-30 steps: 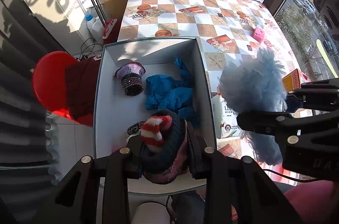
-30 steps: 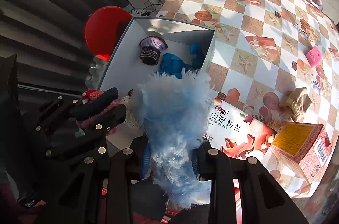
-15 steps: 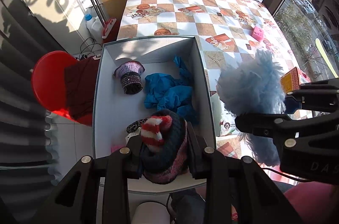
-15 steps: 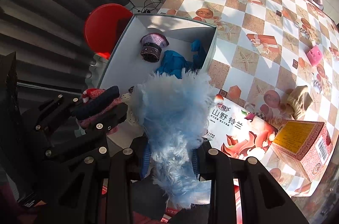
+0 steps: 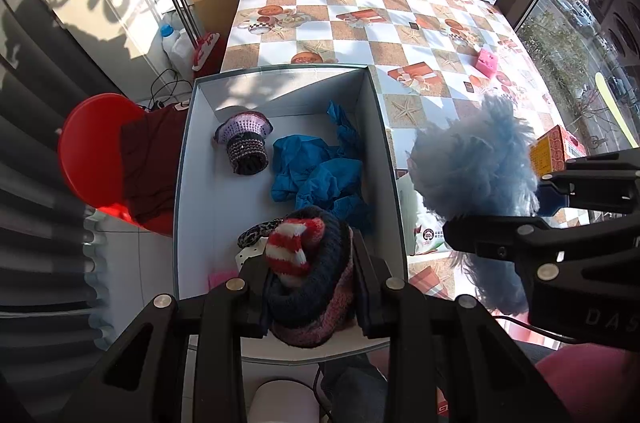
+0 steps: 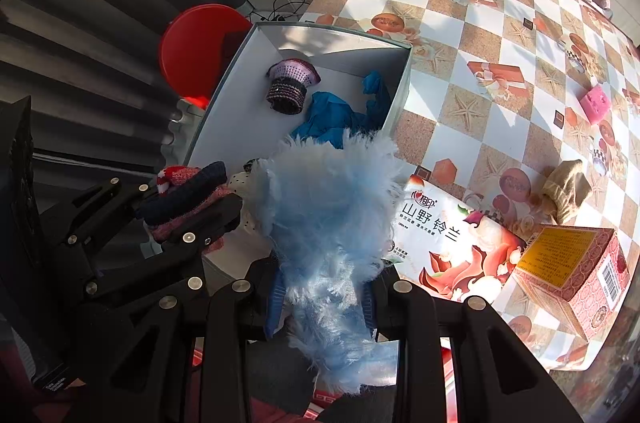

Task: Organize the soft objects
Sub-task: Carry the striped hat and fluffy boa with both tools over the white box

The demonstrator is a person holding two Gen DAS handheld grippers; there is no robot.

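Knitted wool, navy with a pink rim and a red-and-white striped tip, makes up the hat [image 5: 310, 275] that the left gripper [image 5: 310, 293] clamps between its two black fingers, held above the near end of the open white box [image 5: 188, 183]. Pale blue fluff [image 6: 328, 223] fills the right gripper [image 6: 324, 297], whose jaws are closed on its lower part; the tuft spreads wide above the fingers and hangs over the box's near right corner and the table edge beside it. Inside the box, a small purple crocheted hat [image 5: 244, 147] sits toward the far left corner, a crumpled blue cloth [image 5: 320, 175] lies against the right wall, and a spotted piece of fabric [image 5: 256, 233] and something pink [image 5: 222, 279] rest near the front wall under the held hat. The left half of the box floor is bare white, giving open room along the left wall. The box stands at the near left corner of the checkered tablecloth [image 5: 360, 23], its left wall overhanging a red stool [image 5: 92, 159] draped with dark red cloth. Just right of the box on the table lies a flat floral packet [image 6: 452, 247], then a pink carton [image 6: 568, 275] near the table's near edge, a beige cloth lump [image 6: 568, 187] beyond it, and a small pink block [image 6: 596, 103] farther out. The far half of the tablecloth is largely open.
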